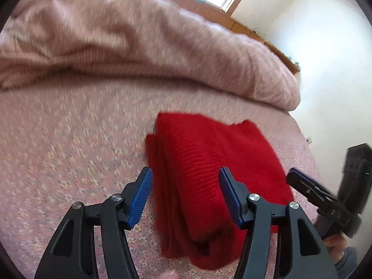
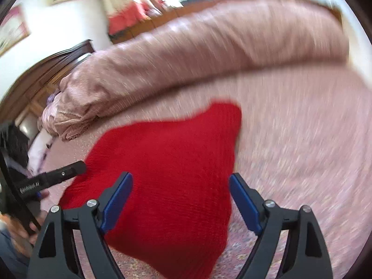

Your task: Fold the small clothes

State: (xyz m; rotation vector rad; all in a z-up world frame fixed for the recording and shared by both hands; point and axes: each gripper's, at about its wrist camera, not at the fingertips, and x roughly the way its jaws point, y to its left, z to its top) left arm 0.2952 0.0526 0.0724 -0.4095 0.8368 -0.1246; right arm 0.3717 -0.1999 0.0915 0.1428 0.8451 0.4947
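A red knit garment (image 1: 209, 162) lies folded in layers on the pink floral bedsheet (image 1: 69, 151). My left gripper (image 1: 184, 179) is open above its near left part, its blue pads straddling the folded edge, holding nothing. In the right wrist view the same red garment (image 2: 167, 162) lies spread below my right gripper (image 2: 180, 186), which is open and empty over it. The right gripper (image 1: 302, 181) also shows at the right edge of the left wrist view, and the left gripper (image 2: 76, 168) at the left of the right wrist view. Both views are blurred.
A rolled pink quilt (image 1: 139, 46) lies across the bed behind the garment; it also shows in the right wrist view (image 2: 209, 51). A dark wooden headboard (image 2: 46, 69) stands at the left. White wall (image 1: 313, 46) and the bed's edge are at the right.
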